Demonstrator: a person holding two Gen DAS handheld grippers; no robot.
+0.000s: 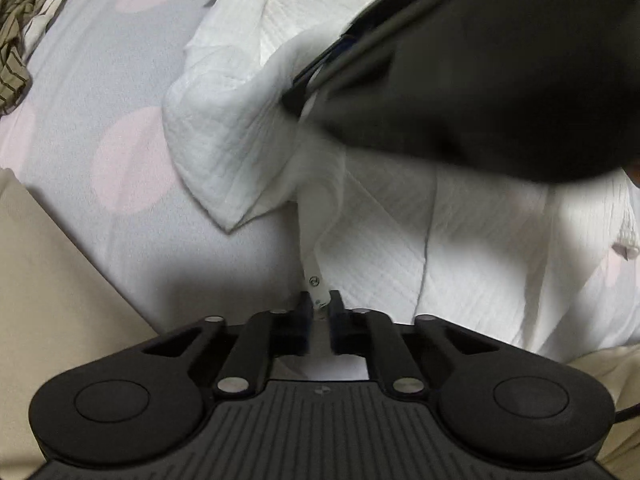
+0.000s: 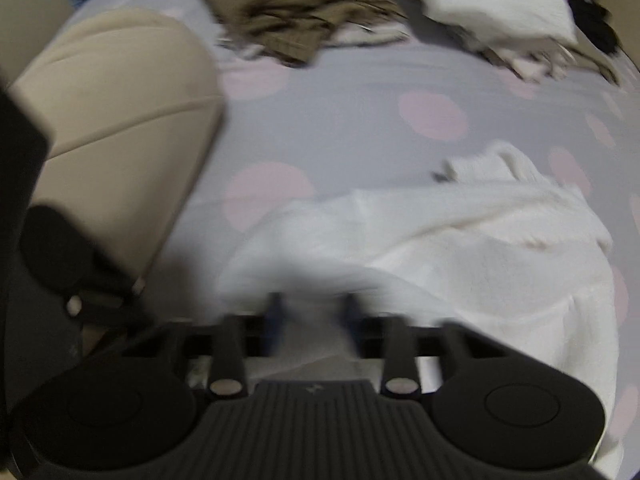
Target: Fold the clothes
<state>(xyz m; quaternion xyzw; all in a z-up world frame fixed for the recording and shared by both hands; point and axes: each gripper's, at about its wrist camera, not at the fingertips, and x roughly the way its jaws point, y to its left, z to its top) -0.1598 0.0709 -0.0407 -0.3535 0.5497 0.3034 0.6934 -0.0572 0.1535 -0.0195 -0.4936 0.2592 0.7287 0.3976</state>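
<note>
Left wrist view: olive striped clothes (image 1: 14,32) lie far left of the left gripper (image 1: 319,304), whose narrow jaws pinch a white garment (image 1: 460,240) spread ahead on the spotted sheet (image 1: 100,92). Right gripper (image 2: 312,308) grips the same fabric, jaws partly apart; blurred.

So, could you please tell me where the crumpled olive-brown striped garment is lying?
In the left wrist view, the olive-brown striped garment lies far left on the polka-dot sheet.
</note>
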